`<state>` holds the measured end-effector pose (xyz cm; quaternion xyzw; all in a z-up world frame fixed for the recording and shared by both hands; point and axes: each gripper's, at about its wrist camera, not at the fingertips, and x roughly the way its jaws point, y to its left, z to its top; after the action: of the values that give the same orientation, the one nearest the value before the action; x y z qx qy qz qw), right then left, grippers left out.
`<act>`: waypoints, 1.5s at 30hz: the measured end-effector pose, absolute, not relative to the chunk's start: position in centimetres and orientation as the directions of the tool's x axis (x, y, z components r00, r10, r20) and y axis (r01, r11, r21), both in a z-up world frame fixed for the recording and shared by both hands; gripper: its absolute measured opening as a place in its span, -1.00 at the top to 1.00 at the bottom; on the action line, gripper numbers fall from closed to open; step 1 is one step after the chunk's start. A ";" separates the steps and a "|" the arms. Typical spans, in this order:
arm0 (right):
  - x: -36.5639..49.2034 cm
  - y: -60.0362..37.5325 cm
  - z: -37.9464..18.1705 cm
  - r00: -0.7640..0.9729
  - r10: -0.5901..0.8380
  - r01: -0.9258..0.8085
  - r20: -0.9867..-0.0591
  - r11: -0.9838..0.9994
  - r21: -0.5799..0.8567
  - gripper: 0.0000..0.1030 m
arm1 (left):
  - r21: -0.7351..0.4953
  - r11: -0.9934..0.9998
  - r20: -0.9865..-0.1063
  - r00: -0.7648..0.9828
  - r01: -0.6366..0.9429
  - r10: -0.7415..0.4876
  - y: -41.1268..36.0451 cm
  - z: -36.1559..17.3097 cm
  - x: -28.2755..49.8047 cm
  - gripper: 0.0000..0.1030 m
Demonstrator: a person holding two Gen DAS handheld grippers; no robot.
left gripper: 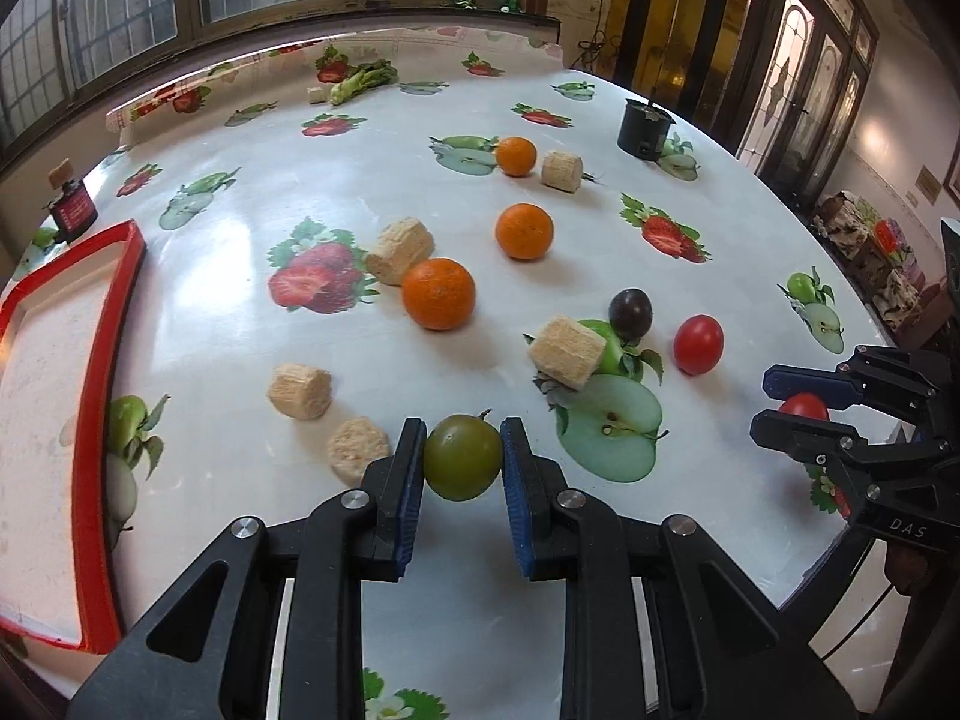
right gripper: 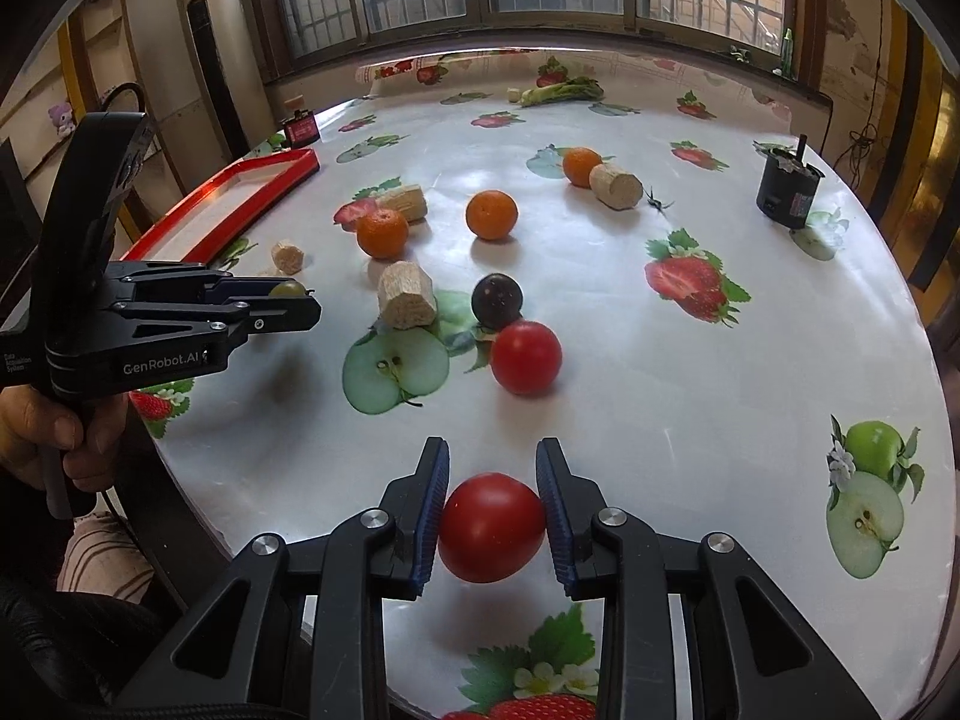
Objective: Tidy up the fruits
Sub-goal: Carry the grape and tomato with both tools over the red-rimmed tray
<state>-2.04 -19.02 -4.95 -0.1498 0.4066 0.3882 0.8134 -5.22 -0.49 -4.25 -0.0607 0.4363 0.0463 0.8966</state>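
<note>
My left gripper (left gripper: 462,450) is shut on a green round fruit (left gripper: 462,457) held just above the table's near edge. My right gripper (right gripper: 492,480) is shut on a red tomato (right gripper: 491,528); it shows at the right of the left wrist view (left gripper: 765,399). The left gripper appears at the left of the right wrist view (right gripper: 303,303). On the table lie three oranges (left gripper: 438,294) (left gripper: 524,231) (left gripper: 516,156), a dark plum (left gripper: 630,313) and another red tomato (left gripper: 698,344). A red-rimmed tray (left gripper: 96,360) lies at the left.
Several tan cork-like cylinders (left gripper: 565,351) (left gripper: 401,249) (left gripper: 299,390) lie among the fruit. A black pot (left gripper: 645,129) stands far right, a small red-labelled box (left gripper: 72,210) far left, and green leafy vegetables (left gripper: 363,81) at the back. The tablecloth has printed fruit.
</note>
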 end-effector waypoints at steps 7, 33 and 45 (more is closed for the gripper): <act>-2.7 -15.8 -3.5 0.342 0.557 -0.797 -0.757 0.599 0.080 0.40 | -0.056 0.978 -0.770 0.632 -0.201 0.086 1.8 -3.0 -7.2 0.57; -4.1 -6.0 -1.8 0.204 0.635 -0.893 -0.745 0.433 0.125 0.40 | -0.061 0.909 -0.735 0.635 -0.412 0.239 10.3 -0.9 -12.4 0.57; -5.2 -0.7 -1.6 0.126 0.668 -0.928 -0.733 0.341 0.151 0.40 | -0.058 0.862 -0.738 0.603 -0.503 0.303 14.1 -1.0 -14.7 0.57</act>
<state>-5.23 -0.75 -1.60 -0.1748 0.3717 0.5469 0.7295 -14.73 14.13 -1.01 -0.1311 0.3831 0.2275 0.8856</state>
